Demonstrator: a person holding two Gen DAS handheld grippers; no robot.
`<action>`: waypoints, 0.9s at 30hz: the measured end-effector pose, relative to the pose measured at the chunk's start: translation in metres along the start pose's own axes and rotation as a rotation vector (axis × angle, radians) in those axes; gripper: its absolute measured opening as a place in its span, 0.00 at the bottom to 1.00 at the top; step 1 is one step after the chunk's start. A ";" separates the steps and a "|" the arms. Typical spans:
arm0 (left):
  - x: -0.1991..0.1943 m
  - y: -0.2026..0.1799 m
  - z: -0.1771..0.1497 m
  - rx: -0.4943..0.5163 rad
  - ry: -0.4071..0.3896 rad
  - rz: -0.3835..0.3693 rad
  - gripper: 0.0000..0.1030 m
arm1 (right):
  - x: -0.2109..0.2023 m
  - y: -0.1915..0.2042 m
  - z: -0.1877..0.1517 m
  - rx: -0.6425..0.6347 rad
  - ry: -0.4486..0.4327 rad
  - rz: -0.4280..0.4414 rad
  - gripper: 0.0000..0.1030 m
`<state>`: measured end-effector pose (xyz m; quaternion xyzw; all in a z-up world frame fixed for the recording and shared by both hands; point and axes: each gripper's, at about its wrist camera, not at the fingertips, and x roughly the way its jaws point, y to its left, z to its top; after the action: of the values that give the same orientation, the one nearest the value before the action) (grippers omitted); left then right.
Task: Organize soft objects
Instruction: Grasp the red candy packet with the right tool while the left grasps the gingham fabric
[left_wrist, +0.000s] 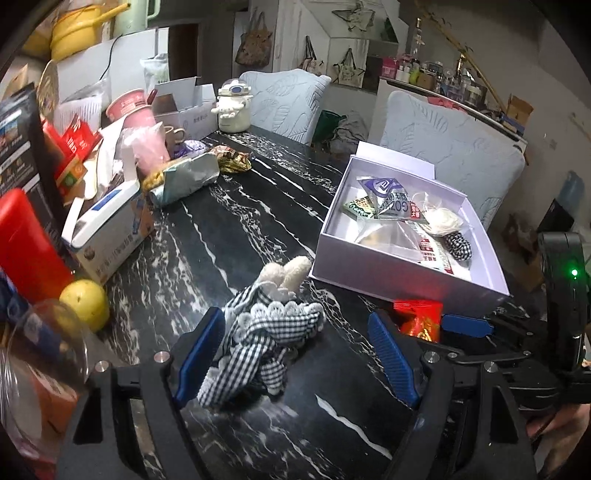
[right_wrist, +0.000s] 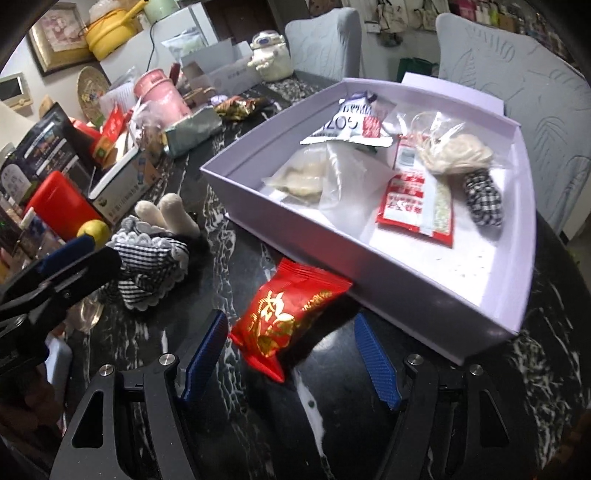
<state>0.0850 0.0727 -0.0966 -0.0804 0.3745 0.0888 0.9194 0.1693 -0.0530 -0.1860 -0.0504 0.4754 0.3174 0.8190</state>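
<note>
Left wrist view: the left gripper (left_wrist: 295, 354), released, straddles the gingham plush toy (left_wrist: 266, 332) on the desk (left_wrist: 207, 221) beside the white box (left_wrist: 402, 291), which already holds several packets.

Right wrist view: the right gripper (right_wrist: 291, 358), released, frames the red snack packet (right_wrist: 288, 314) against the box's front wall; 2 items seem left.

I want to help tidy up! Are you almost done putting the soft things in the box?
Partly. The box already holds several packets and a checked cloth piece. The open left gripper surrounds the checked doll; the open right gripper surrounds the red packet. Both still lie on the table.
</note>
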 end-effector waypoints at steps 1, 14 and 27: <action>0.002 -0.001 0.001 0.005 -0.001 0.003 0.78 | 0.002 0.000 0.001 0.001 0.002 0.002 0.70; 0.036 -0.011 0.008 0.063 0.063 0.008 0.78 | 0.001 -0.004 -0.003 -0.041 -0.017 -0.006 0.43; 0.057 -0.029 0.002 0.107 0.174 0.115 0.78 | -0.013 -0.025 -0.013 0.009 -0.020 0.027 0.41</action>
<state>0.1329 0.0510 -0.1334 -0.0167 0.4611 0.1139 0.8798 0.1689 -0.0841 -0.1880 -0.0371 0.4691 0.3268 0.8196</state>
